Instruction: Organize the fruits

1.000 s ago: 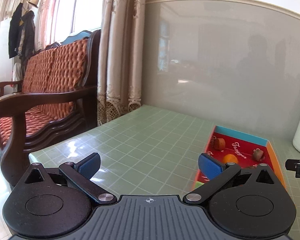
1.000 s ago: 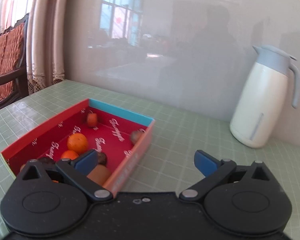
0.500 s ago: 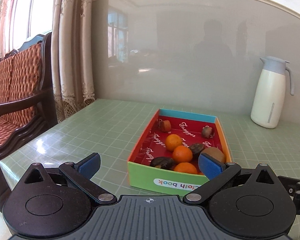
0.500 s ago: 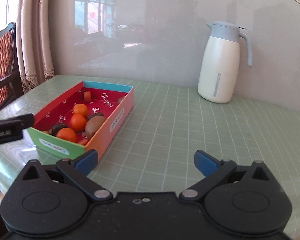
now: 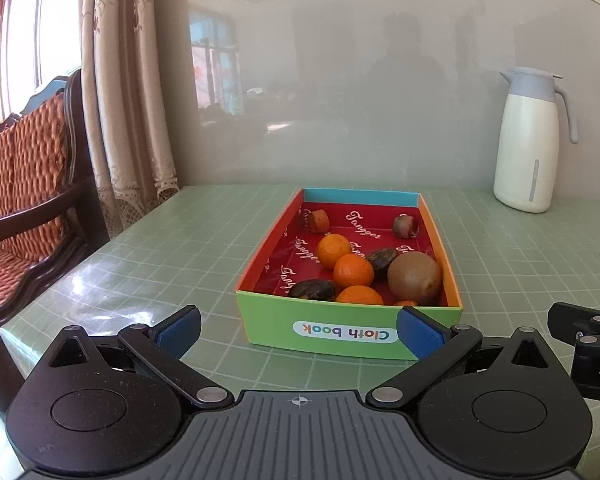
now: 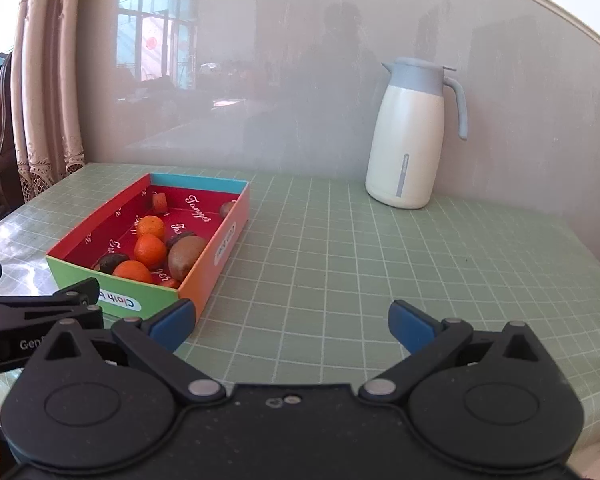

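- A shallow rectangular cardboard box (image 5: 348, 330) with a green near wall, orange side walls, a blue far wall and a red printed floor is taken as the landmark; it is seen standing on the bench (image 5: 172, 248), which is covered with a pale green gridded cloth.
- Three round orange mandarins (image 5: 353, 270) are seen inside the box, lined from its middle toward the green near wall.
- A brown fuzzy kiwi (image 5: 414, 278) is found inside the box against its right orange wall, just beside the mandarins.
- Two dark wrinkled fruits (image 5: 312, 290) are seen in the box, one touching the near wall, one between the kiwi and the mandarins.
- Two small reddish-brown fruits (image 5: 319, 220) lie near the blue far wall, one in each far corner area.
- The left tongs (image 5: 298, 328) are held apart with nothing between the blue pads, just before the box's green near wall.
- The right tongs (image 6: 292, 322) are likewise spread wide and empty, over bare cloth to the right of the box's near right corner.
- A white insulated jug with a grey-blue lid and handle (image 6: 410, 136) stands well apart from the box, beyond its far right, against the glossy grey wall (image 6: 300, 80).
- A carved wooden settee with orange cushions (image 5: 24, 168) and beige lace-edged curtains (image 5: 128, 100) are seen off to the box's left.
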`<state>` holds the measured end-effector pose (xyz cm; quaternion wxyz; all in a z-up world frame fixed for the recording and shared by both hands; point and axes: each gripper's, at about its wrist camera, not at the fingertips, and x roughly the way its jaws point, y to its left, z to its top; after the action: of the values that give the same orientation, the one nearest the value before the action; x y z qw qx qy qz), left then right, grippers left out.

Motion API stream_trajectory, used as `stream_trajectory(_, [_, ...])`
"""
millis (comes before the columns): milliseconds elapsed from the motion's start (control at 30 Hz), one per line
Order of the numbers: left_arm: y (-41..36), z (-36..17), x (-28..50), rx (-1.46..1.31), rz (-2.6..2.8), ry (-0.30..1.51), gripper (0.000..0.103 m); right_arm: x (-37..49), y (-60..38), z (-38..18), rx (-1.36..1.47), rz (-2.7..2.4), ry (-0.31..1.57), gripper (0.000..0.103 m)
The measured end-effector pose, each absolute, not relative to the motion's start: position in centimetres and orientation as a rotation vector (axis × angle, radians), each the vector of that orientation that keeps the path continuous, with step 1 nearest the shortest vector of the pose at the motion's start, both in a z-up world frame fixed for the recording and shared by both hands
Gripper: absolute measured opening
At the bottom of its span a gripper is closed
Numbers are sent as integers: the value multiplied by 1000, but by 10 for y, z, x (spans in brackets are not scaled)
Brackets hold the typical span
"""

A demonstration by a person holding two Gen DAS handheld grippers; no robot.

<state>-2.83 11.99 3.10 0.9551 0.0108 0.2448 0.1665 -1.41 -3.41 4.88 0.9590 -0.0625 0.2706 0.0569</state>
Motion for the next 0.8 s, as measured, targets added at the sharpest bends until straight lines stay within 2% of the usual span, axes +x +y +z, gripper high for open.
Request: stream_trajectory(800, [124, 30, -30, -4, 337, 499, 103, -8, -31, 41, -131, 117, 584, 103])
